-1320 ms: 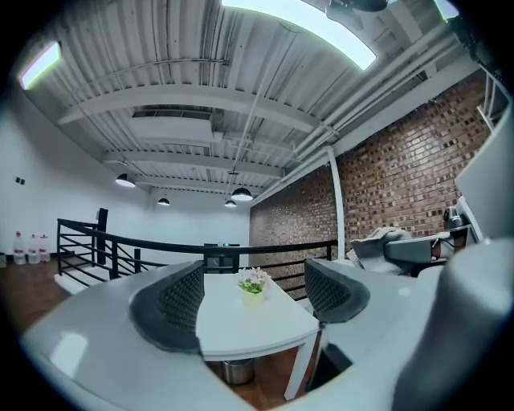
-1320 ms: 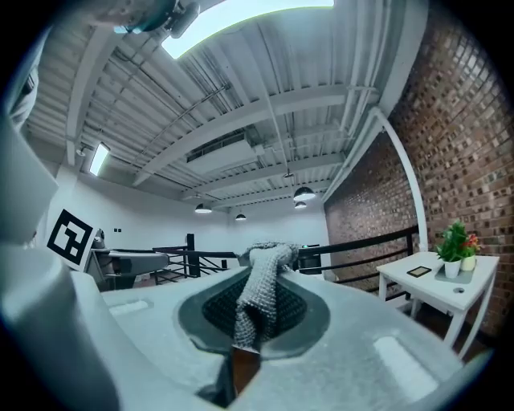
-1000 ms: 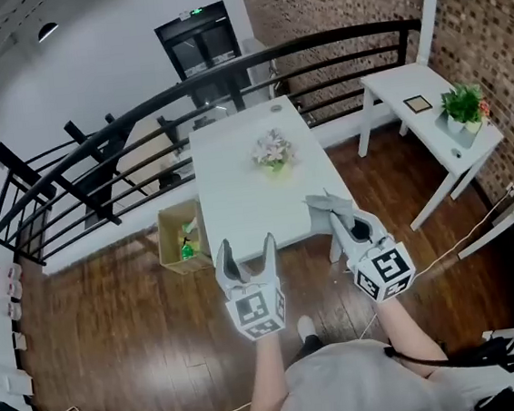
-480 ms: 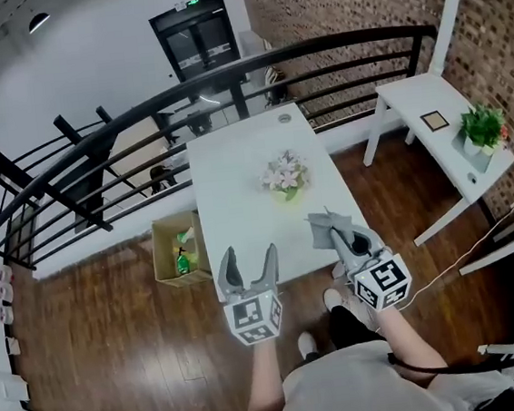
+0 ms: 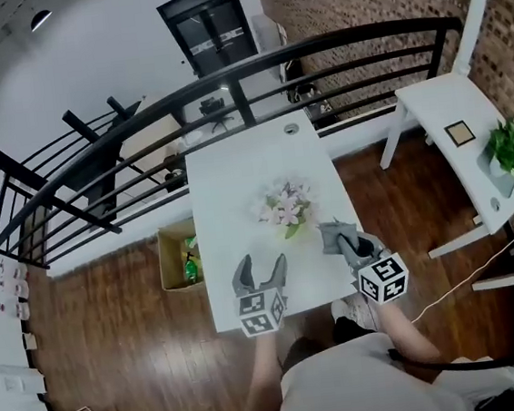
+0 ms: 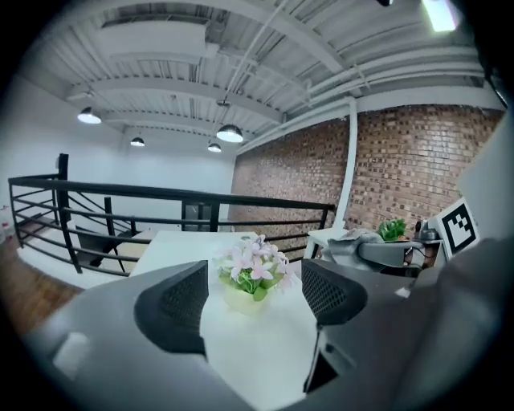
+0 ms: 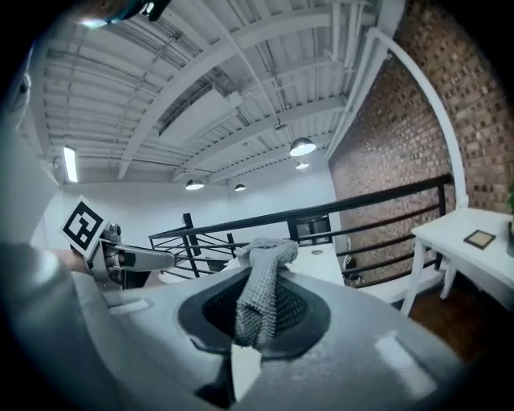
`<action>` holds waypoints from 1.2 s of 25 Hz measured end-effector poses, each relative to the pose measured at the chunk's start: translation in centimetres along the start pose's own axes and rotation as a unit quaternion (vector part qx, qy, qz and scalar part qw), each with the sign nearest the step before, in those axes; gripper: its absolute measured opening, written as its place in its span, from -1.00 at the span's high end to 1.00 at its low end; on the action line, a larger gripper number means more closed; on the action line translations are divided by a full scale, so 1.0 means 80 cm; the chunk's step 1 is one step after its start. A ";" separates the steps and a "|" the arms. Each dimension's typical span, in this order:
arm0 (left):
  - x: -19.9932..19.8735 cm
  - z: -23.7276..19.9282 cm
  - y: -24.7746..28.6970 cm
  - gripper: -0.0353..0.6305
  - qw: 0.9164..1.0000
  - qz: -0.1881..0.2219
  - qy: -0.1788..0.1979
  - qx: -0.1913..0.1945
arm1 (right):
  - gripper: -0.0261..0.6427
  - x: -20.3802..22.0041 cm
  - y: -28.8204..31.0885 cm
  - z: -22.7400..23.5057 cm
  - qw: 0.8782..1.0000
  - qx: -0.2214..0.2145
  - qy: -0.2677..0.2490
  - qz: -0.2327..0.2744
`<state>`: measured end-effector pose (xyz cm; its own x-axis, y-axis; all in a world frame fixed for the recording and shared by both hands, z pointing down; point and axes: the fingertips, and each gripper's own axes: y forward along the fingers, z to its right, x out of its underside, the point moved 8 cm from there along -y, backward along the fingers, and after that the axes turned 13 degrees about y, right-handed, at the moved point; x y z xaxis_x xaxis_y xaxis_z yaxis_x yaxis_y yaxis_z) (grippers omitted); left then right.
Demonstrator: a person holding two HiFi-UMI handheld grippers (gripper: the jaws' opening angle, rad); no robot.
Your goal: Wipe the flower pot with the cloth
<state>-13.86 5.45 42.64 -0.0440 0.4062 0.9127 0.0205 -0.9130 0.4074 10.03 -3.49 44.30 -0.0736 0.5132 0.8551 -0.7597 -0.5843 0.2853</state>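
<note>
the pale flower pot with pink blossoms (image 6: 243, 300) stands on the white worktop (image 5: 227, 180), dead ahead of our left tongs (image 5: 261, 262), which are wide, empty and just narrowed slightly. our right tongs (image 5: 343, 238) clamp the grey knitted cloth (image 7: 261, 297), and the pot lies ahead-left of them.

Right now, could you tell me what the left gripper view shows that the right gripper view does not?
Only the left gripper view: the pale round flower pot with pink blossoms on the white rectangular table, framed beyond the open left gripper, whose fingers have just closed slightly on nothing. Only the right gripper view: how the right gripper clamps the grey woven cloth, plus a small dark picture frame. Both: that cloth, the black metal railing and the red brick wall.
</note>
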 end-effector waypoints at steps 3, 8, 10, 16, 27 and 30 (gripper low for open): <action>0.010 -0.001 0.045 -0.27 0.999 -0.035 -0.007 0.007 | 0.90 0.019 0.025 0.023 0.999 -0.021 0.020 -0.033; 0.055 -0.023 0.117 -0.27 0.994 -0.103 -0.017 0.030 | 0.90 0.072 0.065 0.045 0.996 -0.018 0.026 -0.088; 0.072 -0.041 0.144 -0.27 0.990 -0.130 -0.025 0.043 | 0.90 0.090 0.081 0.054 0.995 -0.011 0.036 -0.096; 0.099 -0.079 0.225 -0.27 0.977 -0.180 -0.050 0.105 | 0.90 0.129 0.136 0.086 0.988 0.043 0.047 -0.138; 0.112 -0.079 0.293 0.13 0.952 -0.200 -0.097 0.209 | 0.90 0.128 0.237 0.084 0.986 0.082 -0.001 -0.144; 0.113 -0.081 0.291 0.21 0.956 -0.194 -0.098 0.200 | 0.90 0.130 0.257 0.070 0.988 0.061 -0.017 -0.142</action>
<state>-20.29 -12.33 60.16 0.0613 0.7458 0.6633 0.4216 -0.6217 0.6601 -2.73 -13.73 61.51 0.1549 0.6466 0.7469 -0.6625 -0.4929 0.5641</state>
